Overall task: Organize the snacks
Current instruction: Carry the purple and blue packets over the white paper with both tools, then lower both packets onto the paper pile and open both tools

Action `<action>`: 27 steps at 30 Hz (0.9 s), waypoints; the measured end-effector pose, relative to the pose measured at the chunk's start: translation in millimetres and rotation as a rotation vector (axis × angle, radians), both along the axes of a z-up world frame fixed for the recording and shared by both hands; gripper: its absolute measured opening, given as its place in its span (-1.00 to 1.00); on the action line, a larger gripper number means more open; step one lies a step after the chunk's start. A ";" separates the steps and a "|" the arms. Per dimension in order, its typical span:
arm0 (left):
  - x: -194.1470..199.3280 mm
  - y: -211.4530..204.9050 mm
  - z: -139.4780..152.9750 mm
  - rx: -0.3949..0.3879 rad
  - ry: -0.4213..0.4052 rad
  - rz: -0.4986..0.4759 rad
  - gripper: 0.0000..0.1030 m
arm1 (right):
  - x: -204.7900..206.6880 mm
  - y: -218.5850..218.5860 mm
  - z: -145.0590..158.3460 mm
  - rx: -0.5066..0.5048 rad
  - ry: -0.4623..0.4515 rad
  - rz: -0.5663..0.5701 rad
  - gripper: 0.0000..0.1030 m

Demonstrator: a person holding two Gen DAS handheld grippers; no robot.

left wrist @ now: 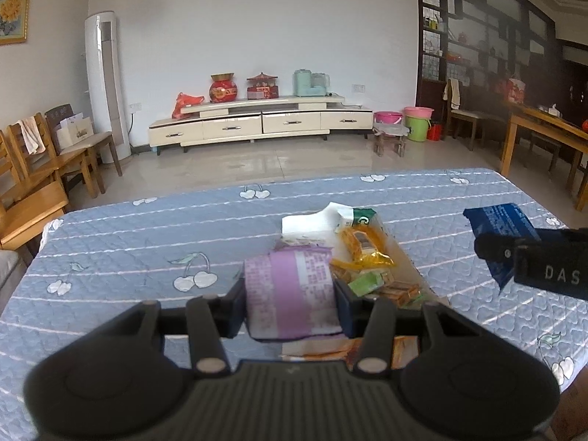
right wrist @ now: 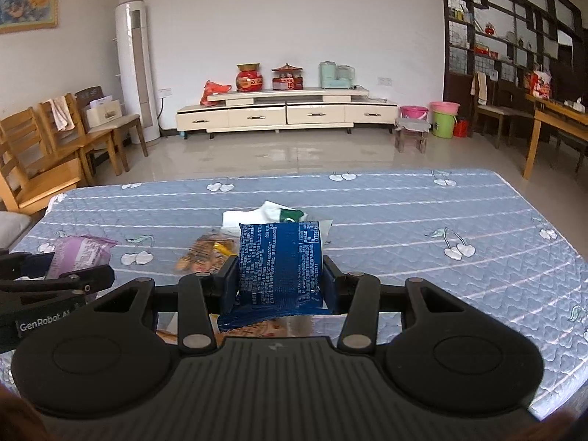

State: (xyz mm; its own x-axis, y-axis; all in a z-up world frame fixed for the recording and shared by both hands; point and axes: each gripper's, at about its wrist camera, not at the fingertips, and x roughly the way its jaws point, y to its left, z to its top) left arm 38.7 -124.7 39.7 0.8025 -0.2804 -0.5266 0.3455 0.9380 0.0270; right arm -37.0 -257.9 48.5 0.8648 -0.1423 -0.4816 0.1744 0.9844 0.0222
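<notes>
Purple packet (left wrist: pixel 290 290) clamped in left claw (left wrist: pixel 290 296), blue packet (right wrist: pixel 281 266) in right claw (right wrist: pixel 280 275); snack pile (left wrist: pixel 371 257) left unsorted on counter (left wrist: pixel 147 242).

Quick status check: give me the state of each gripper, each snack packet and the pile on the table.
left gripper: shut on the purple packet
purple packet: held off the table, printed back facing the camera
right gripper: shut on the blue packet
blue packet: held above the table, upright, printed back showing
snack pile: loose on a flat sheet on the table, yellow and green wrappers mixed
tablecloth: spread flat
</notes>
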 end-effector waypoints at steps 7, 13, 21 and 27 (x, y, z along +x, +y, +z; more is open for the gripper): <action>3.1 -6.3 -6.0 0.005 0.012 -0.006 -0.07 | 27.9 -1.7 -16.8 0.008 0.037 0.018 0.09; 7.0 -7.4 -11.5 0.010 0.029 -0.011 -0.07 | 47.3 -2.3 -30.2 0.017 0.064 0.049 0.09; 16.0 -12.0 -15.1 0.005 0.039 -0.018 -0.08 | 75.9 -2.5 -41.1 0.019 0.070 0.056 0.10; 20.8 -19.0 -19.1 0.003 0.048 -0.039 -0.07 | 75.3 -6.2 -37.4 0.024 0.009 0.064 0.75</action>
State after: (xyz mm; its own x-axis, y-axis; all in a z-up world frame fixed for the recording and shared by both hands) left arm 59.5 -143.7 20.7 0.7650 -0.3092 -0.5650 0.3824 0.9239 0.0121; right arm 38.3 -264.1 11.1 0.8675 -0.0754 -0.4916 0.1115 0.9928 0.0444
